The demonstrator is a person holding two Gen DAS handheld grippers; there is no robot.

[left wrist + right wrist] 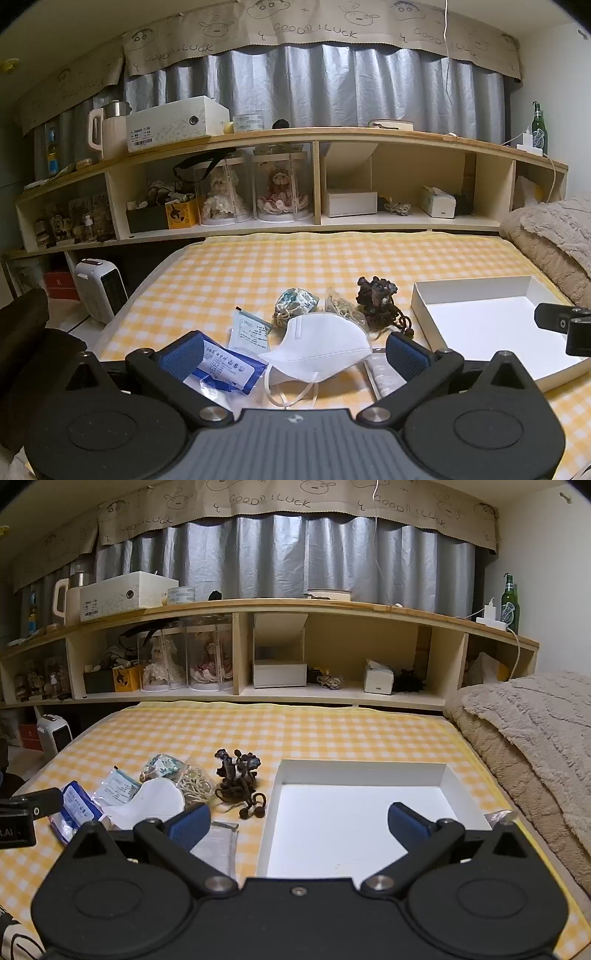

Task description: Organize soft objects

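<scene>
On the yellow checked bed lie a white face mask (325, 341), a blue tissue pack (225, 369), a clear sachet (249, 330), a patterned pouch (297, 301), a bag of pale cord (341, 304) and a dark knotted bundle (378, 299). A shallow white box (480, 325) sits to their right. My left gripper (295, 350) is open, low over the mask, with the pack by its left finger. My right gripper (299, 825) is open over the white box's (354, 823) near left part. The mask (159, 799), pack (75, 806) and bundle (238, 777) lie to its left.
A fluffy beige blanket (528, 738) is piled at the bed's right side. A long wooden shelf (295, 653) with dolls, boxes and a green bottle (509, 603) runs behind the bed. A white heater (99, 291) stands on the floor at left.
</scene>
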